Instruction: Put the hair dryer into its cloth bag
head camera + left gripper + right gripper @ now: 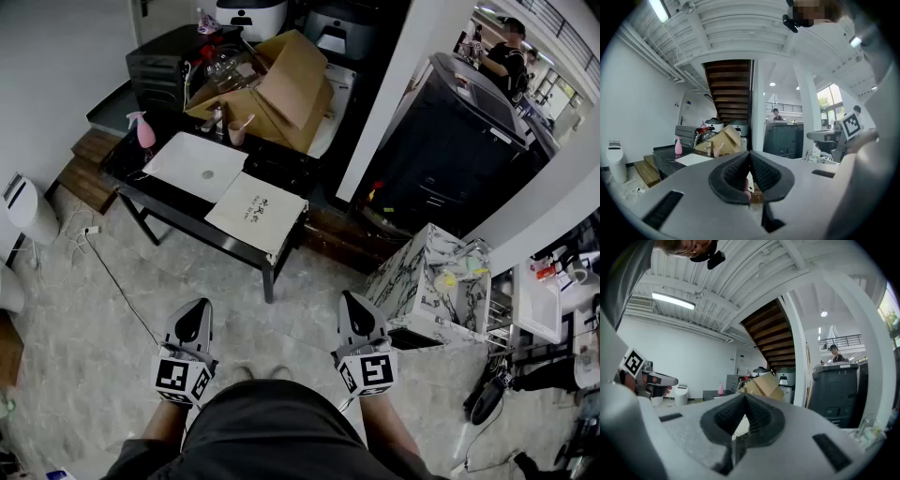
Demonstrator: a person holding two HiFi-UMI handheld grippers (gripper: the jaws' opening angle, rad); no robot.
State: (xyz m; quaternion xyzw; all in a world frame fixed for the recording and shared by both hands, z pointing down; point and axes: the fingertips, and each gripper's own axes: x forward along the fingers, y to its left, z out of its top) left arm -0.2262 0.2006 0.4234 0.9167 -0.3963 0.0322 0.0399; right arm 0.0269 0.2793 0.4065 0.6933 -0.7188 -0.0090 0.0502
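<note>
A cream cloth bag point(255, 211) with black print lies flat on the near right corner of a black low table point(281, 169) ahead of me. Beside it on the left lies a flat white box point(194, 166). I cannot make out a hair dryer in any view. My left gripper point(195, 307) point(750, 161) and right gripper point(352, 302) point(744, 404) are held level side by side over the floor, well short of the table. Both are shut with nothing between the pads.
On the table behind the bag are an open cardboard box point(281, 89), a pink spray bottle point(145, 129) and a pink cup point(236, 131). A marble-patterned cabinet point(431, 281) stands on the right, a white bin point(28, 211) on the left. A cable point(112, 272) crosses the floor.
</note>
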